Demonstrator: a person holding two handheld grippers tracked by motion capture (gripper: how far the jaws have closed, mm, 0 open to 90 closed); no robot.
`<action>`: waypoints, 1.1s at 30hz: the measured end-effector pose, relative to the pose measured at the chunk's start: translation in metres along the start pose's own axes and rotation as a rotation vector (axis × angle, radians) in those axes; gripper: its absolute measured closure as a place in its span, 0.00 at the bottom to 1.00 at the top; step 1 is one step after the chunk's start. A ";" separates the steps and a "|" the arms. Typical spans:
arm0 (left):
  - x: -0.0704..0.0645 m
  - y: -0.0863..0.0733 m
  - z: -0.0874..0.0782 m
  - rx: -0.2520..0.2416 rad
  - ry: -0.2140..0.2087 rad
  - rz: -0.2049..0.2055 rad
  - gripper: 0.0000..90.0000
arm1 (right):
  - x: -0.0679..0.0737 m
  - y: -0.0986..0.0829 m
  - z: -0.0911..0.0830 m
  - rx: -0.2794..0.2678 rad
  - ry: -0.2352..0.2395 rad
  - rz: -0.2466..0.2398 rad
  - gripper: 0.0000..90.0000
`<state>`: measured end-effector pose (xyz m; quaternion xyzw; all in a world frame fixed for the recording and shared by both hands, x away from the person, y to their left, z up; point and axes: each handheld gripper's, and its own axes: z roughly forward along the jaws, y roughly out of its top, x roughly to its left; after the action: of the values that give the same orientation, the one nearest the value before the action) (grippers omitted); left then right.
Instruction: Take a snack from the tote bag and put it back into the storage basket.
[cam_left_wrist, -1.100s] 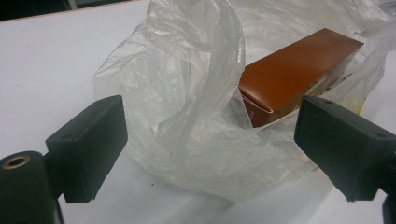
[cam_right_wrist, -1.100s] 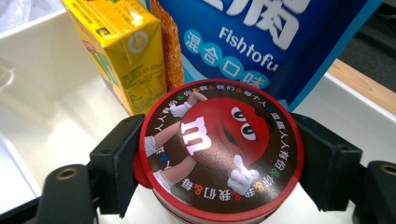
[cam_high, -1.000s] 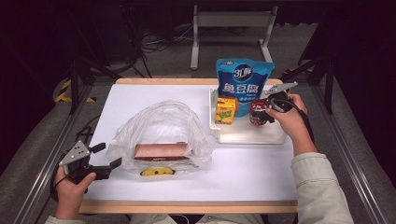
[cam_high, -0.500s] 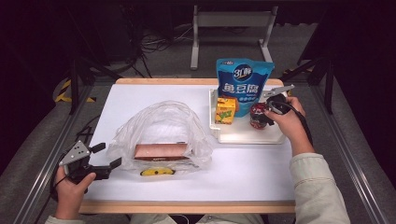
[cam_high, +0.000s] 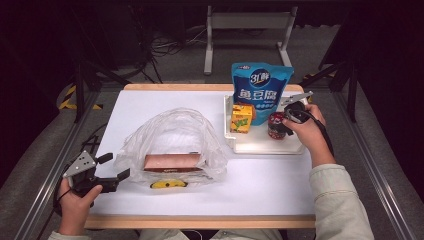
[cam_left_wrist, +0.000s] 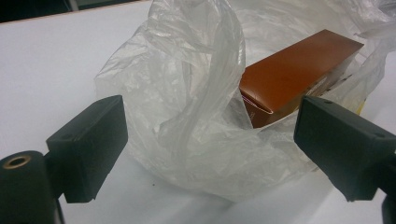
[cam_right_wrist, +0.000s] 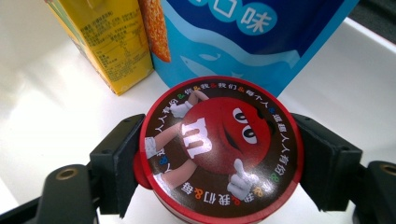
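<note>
The brown box (cam_left_wrist: 299, 77) lies partly veiled by the plastic bag (cam_left_wrist: 196, 107). In the right gripper view, the candy tub (cam_right_wrist: 219, 149) hides its own base, and the blue pouch (cam_right_wrist: 252, 42) behind it is cut off on top.

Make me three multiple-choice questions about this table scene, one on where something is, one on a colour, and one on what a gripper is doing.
1. Where does the long brown cardboard box lie?
A. inside the clear plastic bag
B. in the white tray
C. on the floor

2. What colour is the rim of the round candy tub's lid?
A. green
B. red
C. white

3. What is the right gripper doing?
A. hanging open above the bag
B. lying on the table
C. closed on the tub

Answers: 1 A, the left gripper view shows bag film wrapped around the box. 2 B, a red ring edges the lid. 3 C, both black fingers press the tub's sides.
</note>
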<state>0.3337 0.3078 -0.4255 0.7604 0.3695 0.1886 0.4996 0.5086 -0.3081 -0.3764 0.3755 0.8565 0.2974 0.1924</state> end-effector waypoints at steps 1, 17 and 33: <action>0.000 0.000 0.000 0.000 0.000 0.000 0.11 | 0.001 0.000 0.001 0.009 0.002 0.004 0.27; 0.000 0.000 0.000 0.000 -0.002 0.000 0.11 | 0.006 0.001 0.008 0.050 0.000 0.003 0.27; 0.000 0.000 0.001 0.007 -0.004 0.003 0.11 | 0.008 0.004 -0.002 0.001 -0.015 0.021 0.23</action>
<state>0.3340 0.3073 -0.4256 0.7630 0.3682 0.1864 0.4974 0.5042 -0.3003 -0.3731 0.3868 0.8511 0.2964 0.1956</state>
